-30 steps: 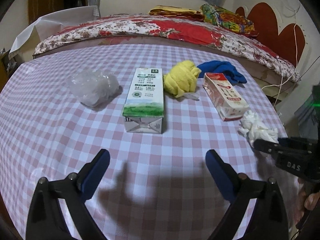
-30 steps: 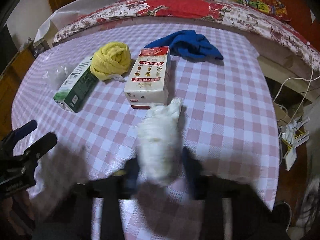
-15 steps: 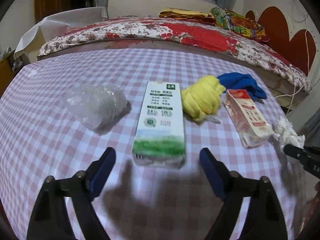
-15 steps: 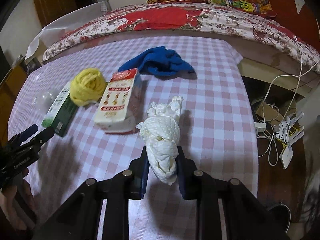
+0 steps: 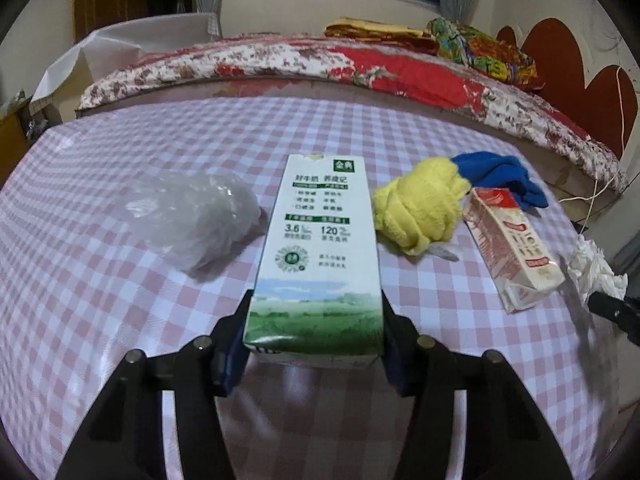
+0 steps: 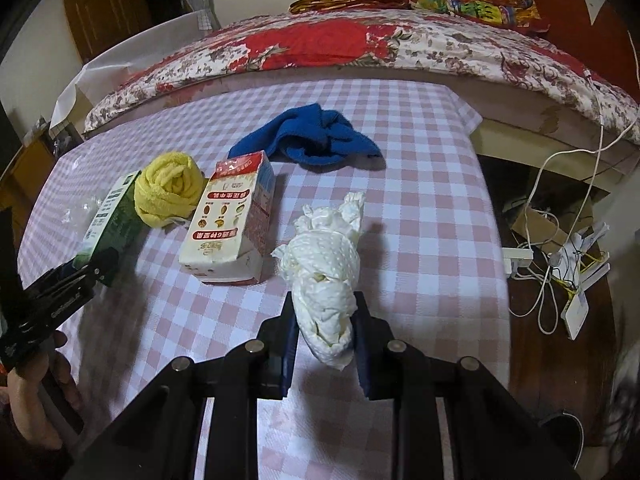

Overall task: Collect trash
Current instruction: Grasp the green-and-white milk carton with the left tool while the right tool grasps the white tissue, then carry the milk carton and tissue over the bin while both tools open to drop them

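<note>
- green-and-white milk carton (image 5: 316,256): lying flat on the desk (image 5: 120,320), printed face up, near end wedged between two blue pads (contact on both sides)
- red-and-white carton (image 6: 232,224): lying on its side, just right of the yellow cloth, bottom end creased
- crumpled white tissue wad (image 6: 326,276): pinched at its lower end, lifted clear of the checked cover
- clear plastic bag (image 5: 196,218): crumpled heap, just left of the milk carton
</note>
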Action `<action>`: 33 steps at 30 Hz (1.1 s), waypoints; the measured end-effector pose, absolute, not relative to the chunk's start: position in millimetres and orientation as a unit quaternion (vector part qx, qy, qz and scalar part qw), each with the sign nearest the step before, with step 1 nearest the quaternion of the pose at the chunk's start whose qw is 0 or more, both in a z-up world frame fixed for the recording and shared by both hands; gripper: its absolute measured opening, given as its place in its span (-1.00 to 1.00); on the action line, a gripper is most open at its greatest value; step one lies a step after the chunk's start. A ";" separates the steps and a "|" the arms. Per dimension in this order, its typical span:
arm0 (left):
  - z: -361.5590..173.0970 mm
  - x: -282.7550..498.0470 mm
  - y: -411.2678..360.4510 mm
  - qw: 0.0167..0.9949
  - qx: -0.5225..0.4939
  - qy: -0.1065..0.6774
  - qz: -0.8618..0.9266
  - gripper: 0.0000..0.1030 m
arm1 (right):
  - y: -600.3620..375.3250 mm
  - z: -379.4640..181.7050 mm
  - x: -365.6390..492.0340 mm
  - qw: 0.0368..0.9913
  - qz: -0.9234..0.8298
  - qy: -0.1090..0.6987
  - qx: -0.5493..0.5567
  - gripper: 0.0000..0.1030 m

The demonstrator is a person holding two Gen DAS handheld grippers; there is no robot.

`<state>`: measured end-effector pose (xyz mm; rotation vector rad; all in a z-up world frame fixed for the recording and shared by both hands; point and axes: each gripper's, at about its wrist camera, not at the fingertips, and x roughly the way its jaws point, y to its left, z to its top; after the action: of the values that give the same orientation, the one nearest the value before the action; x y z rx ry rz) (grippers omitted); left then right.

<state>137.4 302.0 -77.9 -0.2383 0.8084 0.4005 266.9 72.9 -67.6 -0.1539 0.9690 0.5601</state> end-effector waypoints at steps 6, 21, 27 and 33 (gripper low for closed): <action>-57.8 119.1 281.8 0.905 -0.098 0.376 0.176 0.08 | 55.8 -53.6 256.8 0.852 0.262 0.447 -0.070 -0.48; -32.2 121.4 194.7 0.924 -0.064 0.367 0.090 0.08 | -18.8 -20.2 231.5 0.878 0.229 0.418 -0.046 -0.48; -26.2 127.8 159.8 0.927 -0.047 0.367 0.058 0.08 | -56.4 -10.5 226.5 0.888 0.209 0.408 -0.040 -0.48; -24.3 130.8 125.6 0.929 -0.030 0.368 0.027 0.08 | -96.1 -7.4 220.8 0.895 0.185 0.404 -0.031 -0.48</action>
<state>130.8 125.6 -24.3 -0.0618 0.7539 0.0561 220.8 -96.1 -7.4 -0.0632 0.8374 0.3828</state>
